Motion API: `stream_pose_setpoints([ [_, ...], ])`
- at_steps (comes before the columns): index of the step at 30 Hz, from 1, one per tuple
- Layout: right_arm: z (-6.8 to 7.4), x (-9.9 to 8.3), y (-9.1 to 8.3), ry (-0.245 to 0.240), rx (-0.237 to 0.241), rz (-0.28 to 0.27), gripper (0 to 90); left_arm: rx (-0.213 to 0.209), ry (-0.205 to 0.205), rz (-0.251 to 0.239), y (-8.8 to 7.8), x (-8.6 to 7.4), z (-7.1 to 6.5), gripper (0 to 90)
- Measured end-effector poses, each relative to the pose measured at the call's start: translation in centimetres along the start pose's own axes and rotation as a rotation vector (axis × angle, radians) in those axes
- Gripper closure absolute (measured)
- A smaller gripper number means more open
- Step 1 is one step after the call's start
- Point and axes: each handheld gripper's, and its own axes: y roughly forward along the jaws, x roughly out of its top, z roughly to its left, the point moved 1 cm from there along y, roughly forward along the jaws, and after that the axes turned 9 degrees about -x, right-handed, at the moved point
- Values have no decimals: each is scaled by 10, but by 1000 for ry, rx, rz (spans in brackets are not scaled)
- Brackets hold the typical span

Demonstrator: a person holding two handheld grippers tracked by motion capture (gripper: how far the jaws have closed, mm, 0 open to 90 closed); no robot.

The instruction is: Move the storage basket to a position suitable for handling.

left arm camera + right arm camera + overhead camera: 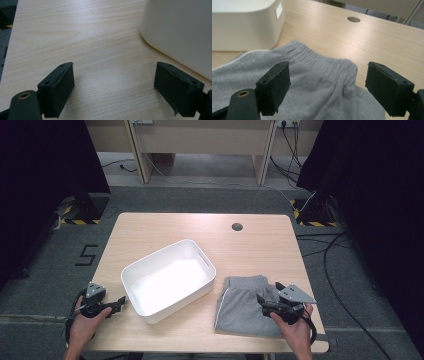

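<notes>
A white plastic bin [168, 281] stands empty near the middle of the wooden table [250, 245]. Folded grey shorts [245, 307] with a white side stripe lie to its right, near the front edge. My right gripper [265, 301] hovers open over the shorts' right part; the right gripper view shows its jaws wide apart above the elastic waistband [322, 65], with the bin [244, 25] beyond. My left gripper [121, 303] is open at the front left, low over bare wood, its right jaw close to the bin's wall [180, 30].
A round cable hole [237, 226] sits at the table's back right. Cables [330, 265] trail on the floor to the right, and black stands with yellow-striped bases [80, 210] flank the table. A wooden bench frame [200, 150] stands behind.
</notes>
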Motion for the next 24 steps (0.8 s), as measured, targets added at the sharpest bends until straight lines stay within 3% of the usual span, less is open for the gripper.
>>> stream_pose_setpoints([
  [1,0,0,0,0,0,0,217,0,0,0,0,0,0,159],
  [3,-4,10,2,-32,37,-19,348,0,20,-13,-6,-3,-7,162],
  [5,-4,13,3,-45,52,-27,371,-7,14,-25,-10,-4,-9,164],
  [7,-5,25,7,-52,89,-47,431,-25,9,-56,-25,-5,-18,164],
  [8,-4,29,9,-54,96,-51,436,-26,11,-53,-29,-6,-22,164],
  [10,-2,37,13,-58,114,-58,454,-66,-6,-59,-37,-7,-28,163],
  [12,1,43,19,-58,119,-58,463,-70,-8,-76,-43,-9,-35,161],
  [15,4,48,26,-69,128,-48,466,-79,-5,-85,-46,-12,-43,161],
  [16,8,53,33,-84,144,-55,468,-108,-7,-88,-48,-17,-53,161],
  [17,8,53,33,-84,144,-55,468,-108,-7,-88,-48,-17,-53,161],
  [18,14,57,38,-94,155,-50,472,-119,16,-83,-49,-20,-63,161],
  [20,18,61,44,-97,169,-48,481,-126,32,-91,-52,-23,-71,161],
  [24,23,69,54,-90,203,-50,489,-161,57,-85,-55,-25,-79,157],
])
